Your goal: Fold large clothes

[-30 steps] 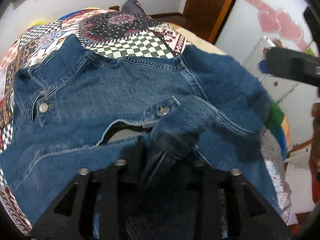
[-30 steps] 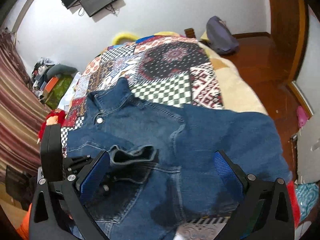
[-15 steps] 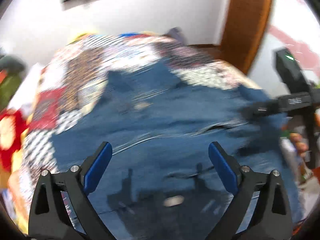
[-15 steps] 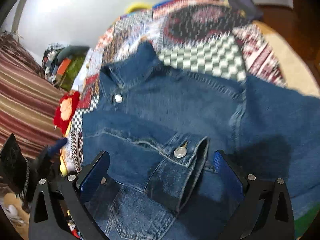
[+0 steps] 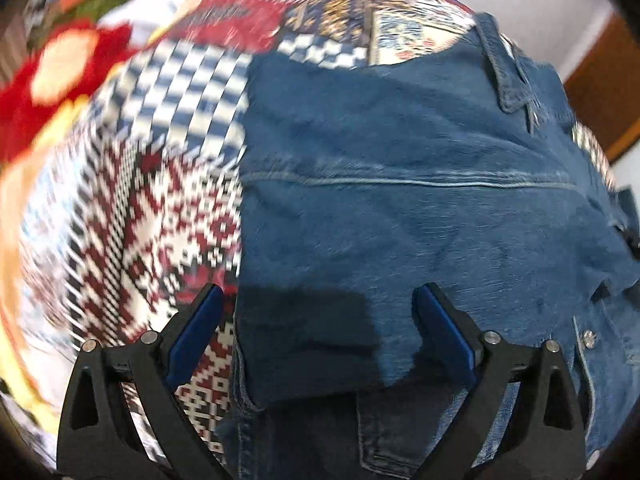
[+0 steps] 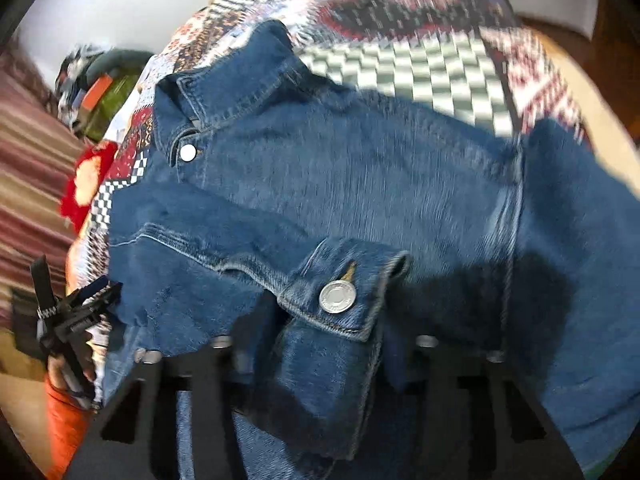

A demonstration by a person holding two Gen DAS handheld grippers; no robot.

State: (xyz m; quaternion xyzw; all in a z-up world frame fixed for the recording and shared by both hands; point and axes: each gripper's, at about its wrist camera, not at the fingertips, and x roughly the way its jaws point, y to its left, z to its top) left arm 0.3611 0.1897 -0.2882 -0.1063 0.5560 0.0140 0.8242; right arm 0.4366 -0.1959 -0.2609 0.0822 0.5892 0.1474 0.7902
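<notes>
Presently, sleeve folding in hand. Denim jacket (image 6: 360,184) lies on the quilted bed (image 5: 132,208). Right tool (image 6: 320,360) has just closed on the sleeve cuff (image 6: 340,292); left tool (image 5: 316,328) apart above the jacket's edge. Next: carry cuff across.

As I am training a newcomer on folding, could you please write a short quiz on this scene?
1. Which garment lies on the patchwork quilt? A: a towel. B: a denim jacket. C: trousers.
2. True or false: the left tongs are clamped shut on the jacket.
3. Fill the gap: the right tongs grip the sleeve's ____, beside its metal button.

Key
1. B.
2. False: their jaws have just been opening and stand open astride the jacket's folded edge, pressing nothing.
3. The cuff; those jaws have just been closing on it.
</notes>
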